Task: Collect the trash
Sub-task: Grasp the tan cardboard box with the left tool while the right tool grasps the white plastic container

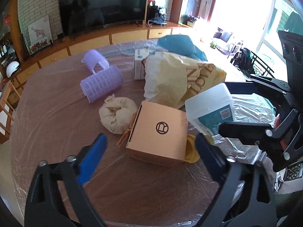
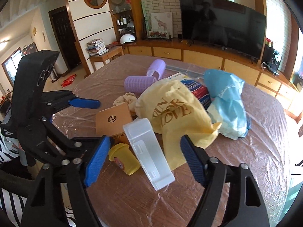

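Trash lies in a pile on a plastic-covered brown table [image 1: 47,128]. A brown cardboard box [image 1: 159,132] sits in front of my open left gripper [image 1: 151,149], apart from its fingers. A translucent white plastic container [image 2: 149,153] lies between the jaws of my open right gripper [image 2: 145,158]; it also shows in the left wrist view [image 1: 210,109]. A small yellow cup [image 2: 123,158] lies beside it. A yellow bag [image 2: 174,111], a blue bag [image 2: 229,98], a cream cloth bundle [image 1: 117,113] and two purple rollers [image 1: 100,83] lie behind.
A white carton [image 1: 139,66] stands behind the yellow bag. A TV [image 1: 102,5] on a wooden cabinet [image 1: 90,41] runs along the far wall. A side table with books [image 2: 102,53] stands left of the table. Windows are at the right.
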`<state>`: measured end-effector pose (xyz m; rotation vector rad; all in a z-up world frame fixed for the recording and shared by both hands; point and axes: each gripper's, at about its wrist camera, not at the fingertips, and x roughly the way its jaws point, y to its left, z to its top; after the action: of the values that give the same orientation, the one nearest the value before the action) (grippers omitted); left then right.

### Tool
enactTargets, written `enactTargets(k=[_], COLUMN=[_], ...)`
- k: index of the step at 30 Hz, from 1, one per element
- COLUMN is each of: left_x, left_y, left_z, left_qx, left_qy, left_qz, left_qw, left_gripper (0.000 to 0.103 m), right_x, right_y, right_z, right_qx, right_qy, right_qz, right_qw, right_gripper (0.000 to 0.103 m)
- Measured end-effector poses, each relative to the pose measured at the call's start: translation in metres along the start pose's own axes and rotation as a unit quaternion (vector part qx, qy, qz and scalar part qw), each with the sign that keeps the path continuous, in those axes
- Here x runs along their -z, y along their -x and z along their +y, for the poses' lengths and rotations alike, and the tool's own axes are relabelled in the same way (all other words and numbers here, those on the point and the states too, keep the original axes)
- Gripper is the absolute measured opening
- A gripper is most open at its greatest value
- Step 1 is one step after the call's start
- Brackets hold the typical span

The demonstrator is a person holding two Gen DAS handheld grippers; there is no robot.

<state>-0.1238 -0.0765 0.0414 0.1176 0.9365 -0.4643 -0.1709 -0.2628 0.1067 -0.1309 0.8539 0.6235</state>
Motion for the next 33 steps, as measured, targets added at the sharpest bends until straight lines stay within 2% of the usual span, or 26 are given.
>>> enactTargets(k=[5,7,9,13,15,17,20,26,33], left_x=[-0.001,-0.001,-0.001,0.000,0.000,0.003,0.004,0.003,0.000], left_y=[-0.004,-0.004,-0.006,-0.010,-0.012,-0.012,-0.012,0.001,0.014], left_z=[0.005,0.005,0.004,0.004,0.004,0.003,0.003,0.004,0.007], left_qx=[0.023,0.023,0.023,0.032,0.037,0.039,0.039,0.043,0.048], left_qy=[0.015,0.012,0.005,0.001,0.003,0.002,0.000,0.002,0.007], left_qz=[0.005,0.007,0.011,0.022,0.024,0.026,0.023,0.005,-0.009], left_qw=[0.9996,0.9996,0.9997,0.9992,0.9990,0.9989,0.9990,0.9990,0.9988], left_gripper=[0.081,0.080,0.073,0.067,0.064,0.063,0.061,0.059,0.059], right_x=[-0.002,-0.002,-0.002,-0.001,0.000,0.001,0.003,0.003,0.003], right_y=[-0.010,-0.012,-0.015,-0.017,-0.015,-0.015,-0.013,0.004,0.019], right_z=[-0.001,0.000,0.000,-0.003,-0.005,-0.007,-0.009,-0.018,-0.018], right_qx=[-0.015,-0.015,-0.020,-0.027,-0.032,-0.036,-0.036,-0.050,-0.067], right_qy=[0.000,0.003,0.004,-0.006,-0.014,-0.022,-0.031,-0.073,-0.086], right_qz=[0.013,0.017,0.022,0.030,0.029,0.032,0.032,0.004,-0.013], right_qw=[1.000,1.000,1.000,0.999,0.999,0.999,0.998,0.996,0.994], right_gripper=[0.065,0.061,0.055,0.052,0.047,0.045,0.036,0.027,0.026])
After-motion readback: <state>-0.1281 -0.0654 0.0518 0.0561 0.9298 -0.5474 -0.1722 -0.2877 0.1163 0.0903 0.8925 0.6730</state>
